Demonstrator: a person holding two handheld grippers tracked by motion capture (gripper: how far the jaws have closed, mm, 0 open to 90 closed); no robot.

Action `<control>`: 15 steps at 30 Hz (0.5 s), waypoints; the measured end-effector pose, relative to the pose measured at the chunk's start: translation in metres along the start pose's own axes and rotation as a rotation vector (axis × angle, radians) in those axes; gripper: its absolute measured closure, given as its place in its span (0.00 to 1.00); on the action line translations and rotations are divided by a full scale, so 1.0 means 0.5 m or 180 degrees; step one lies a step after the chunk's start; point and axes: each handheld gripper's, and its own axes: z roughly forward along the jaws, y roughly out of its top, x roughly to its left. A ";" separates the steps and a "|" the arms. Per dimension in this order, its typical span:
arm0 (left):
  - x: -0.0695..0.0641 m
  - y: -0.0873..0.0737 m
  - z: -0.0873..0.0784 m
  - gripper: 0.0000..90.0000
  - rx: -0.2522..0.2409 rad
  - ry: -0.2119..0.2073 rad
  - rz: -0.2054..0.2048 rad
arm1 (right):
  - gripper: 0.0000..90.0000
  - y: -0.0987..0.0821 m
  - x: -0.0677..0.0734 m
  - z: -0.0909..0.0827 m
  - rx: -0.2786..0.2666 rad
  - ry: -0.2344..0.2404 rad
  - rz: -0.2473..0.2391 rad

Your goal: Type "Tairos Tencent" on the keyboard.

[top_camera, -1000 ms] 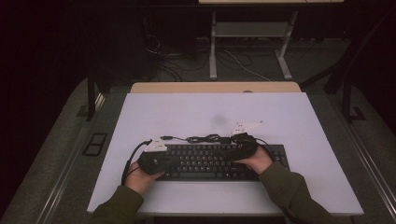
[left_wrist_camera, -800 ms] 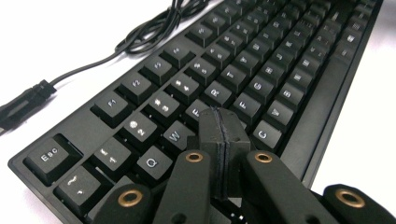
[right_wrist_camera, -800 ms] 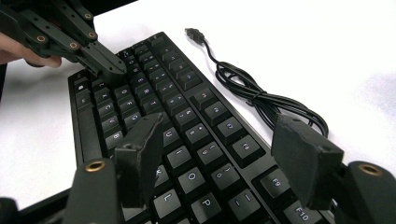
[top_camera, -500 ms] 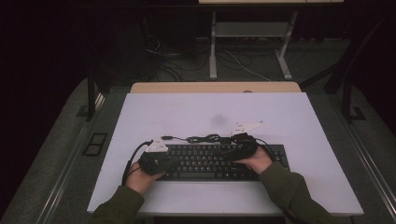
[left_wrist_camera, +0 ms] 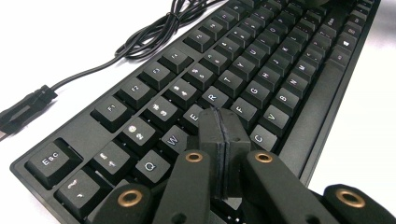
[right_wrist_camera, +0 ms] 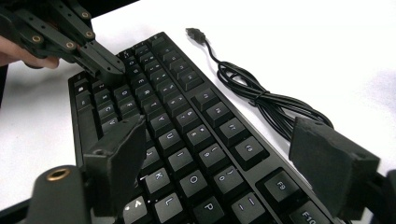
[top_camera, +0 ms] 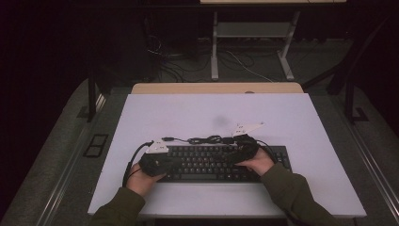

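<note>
Two hand-held grippers work over one black keyboard (top_camera: 221, 162), which lies flat across the lower middle of the high view on the white desk (top_camera: 301, 122), its long edge running left to right. Its thin cable (top_camera: 207, 139) is bunched just behind the back edge, ending in a plug (left_wrist_camera: 23, 109) at the left edge of the left gripper view.

At lower left of the high view, the left hand-held gripper (left_wrist_camera: 219, 126) has its jaws pressed together with nothing between them, the tip down among the letter keys near E and R; whether it actually presses a key I cannot tell. The right hand-held gripper (right_wrist_camera: 224, 154) sits over the right half with its jaws spread wide and just been opening further; keys lie under the gap but the pads grip nothing.

To my eye this keyboard will handle as a stiff, fairly light plastic slab, long and shallow, so it should slide easily on the smooth desk and may pivot if pushed at one end alone. The keycaps look loose-fitting and slick on top, poor places to pinch. I would take it by the front and back edges of the case, one hand-held gripper near each end, jaws across the thin rim, and mind the trailing cable, which could drag or snag as it moves.
</note>
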 end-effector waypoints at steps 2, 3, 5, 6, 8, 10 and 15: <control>-0.001 0.001 -0.001 0.99 -0.0035 0.0001 -0.0020 | 0.19 0.000 0.000 0.000 0.0000 -0.0009 -0.0008; -0.001 0.002 -0.002 0.99 -0.0040 0.0002 -0.0022 | 0.19 0.000 0.000 0.001 -0.0002 -0.0012 -0.0010; -0.003 0.003 -0.004 0.99 -0.0054 -0.0010 -0.0023 | 0.19 -0.001 0.000 0.001 -0.0004 -0.0029 -0.0019; -0.004 0.004 -0.005 0.99 -0.0059 -0.0020 -0.0027 | 0.19 -0.001 0.000 0.001 -0.0005 -0.0036 -0.0021; -0.006 0.006 -0.007 0.99 -0.0056 -0.0036 -0.0015 | 0.19 -0.001 0.000 0.002 -0.0005 -0.0051 -0.0027; -0.009 0.007 -0.007 0.99 -0.0069 -0.0063 -0.0009 | 0.19 -0.001 0.000 0.002 -0.0007 -0.0066 -0.0032; -0.016 0.009 -0.008 0.99 -0.0091 -0.0157 -0.0018 | 0.19 -0.001 0.000 0.001 -0.0015 -0.0077 -0.0027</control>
